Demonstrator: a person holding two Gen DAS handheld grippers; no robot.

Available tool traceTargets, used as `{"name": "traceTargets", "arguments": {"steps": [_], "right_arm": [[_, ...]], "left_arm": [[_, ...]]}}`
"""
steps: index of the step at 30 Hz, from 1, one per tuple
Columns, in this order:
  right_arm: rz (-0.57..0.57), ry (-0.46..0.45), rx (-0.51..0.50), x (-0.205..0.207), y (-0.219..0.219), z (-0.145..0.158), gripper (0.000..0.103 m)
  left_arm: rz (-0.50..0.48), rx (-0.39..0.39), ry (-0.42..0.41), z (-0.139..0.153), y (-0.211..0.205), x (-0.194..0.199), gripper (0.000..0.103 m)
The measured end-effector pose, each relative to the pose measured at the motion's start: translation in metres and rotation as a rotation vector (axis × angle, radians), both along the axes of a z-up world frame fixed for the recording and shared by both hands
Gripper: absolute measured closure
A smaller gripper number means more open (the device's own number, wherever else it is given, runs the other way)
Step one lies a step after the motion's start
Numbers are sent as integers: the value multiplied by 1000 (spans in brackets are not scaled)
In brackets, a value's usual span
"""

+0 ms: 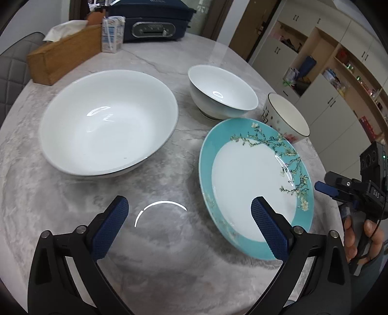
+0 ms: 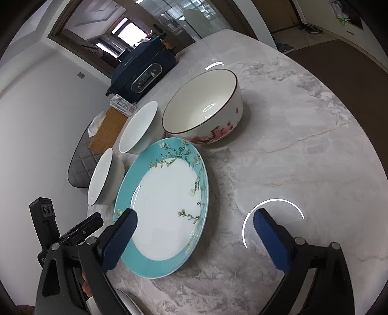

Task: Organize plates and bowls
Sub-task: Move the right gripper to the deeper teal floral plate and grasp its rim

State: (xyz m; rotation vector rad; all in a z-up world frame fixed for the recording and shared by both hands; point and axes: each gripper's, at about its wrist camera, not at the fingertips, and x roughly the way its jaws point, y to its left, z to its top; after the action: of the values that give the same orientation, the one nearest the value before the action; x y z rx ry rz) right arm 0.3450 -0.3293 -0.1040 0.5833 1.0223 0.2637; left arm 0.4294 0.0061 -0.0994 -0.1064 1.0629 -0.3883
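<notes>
Nearest my left lens stood my own left gripper, its blue fingers spread wide and holding nothing, with bare marble desk between them. At about ten o'clock from them sat the large white bowl, upright and clear of everything else. Beyond it at eleven o'clock were a wooden tissue box and a small carton, with a dark blue appliance behind at twelve. At one o'clock stood a smaller white bowl, and just beside it, further right, a patterned bowl with a dark rim. The teal plate lay flat at two o'clock, its far rim close to both small bowls; whether it touched them I could not tell.

My right gripper hovered over the plate's near edge, equally wide open and empty, one finger above the teal rim, the other over bare desk.

I judged everything here to be glazed ceramic: stiff, slick, breakable, and the large bowl probably heavy. The plate lay flush on the desk, so I reckoned a pinch across its raised rim at the near edge was the only real purchase. Each bowl I would take by its wall just under the lip, one finger inside, one outside, squeezing firmly since the glaze offered little friction.
</notes>
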Motion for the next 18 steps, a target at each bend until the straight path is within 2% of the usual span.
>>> {"name": "traceTargets", "arguments": {"steps": [2,6,8,10,12,13,14,16,18], "right_arm": [[9,12,-13,8,3,-5,12],[36,34,-54,21,13,-13,30],[42,39,-80,25,17,-15,34],[54,35,-110,26,21,-15,43],[67,31,-144,26,25,-15,47],[69,30,-156,27,26,-14,49],[68,31,-167,27,26,-14,51],[71,38,-198,28,29,-14,67],[76,51,-206,29,31,-15,76]], "left_arm": [[-11,13,18,-10,-8,8,2],[-17,31,37,-26,-20,23,6],[-21,26,46,-30,-22,26,15],[-14,34,36,-32,-22,26,23],[-13,36,31,-32,-24,27,35],[-11,29,35,-32,-24,28,48],[-10,21,42,-32,-25,29,68],[-16,-14,61,-32,-24,28,77],[-31,15,41,-31,-31,25,81]]}}
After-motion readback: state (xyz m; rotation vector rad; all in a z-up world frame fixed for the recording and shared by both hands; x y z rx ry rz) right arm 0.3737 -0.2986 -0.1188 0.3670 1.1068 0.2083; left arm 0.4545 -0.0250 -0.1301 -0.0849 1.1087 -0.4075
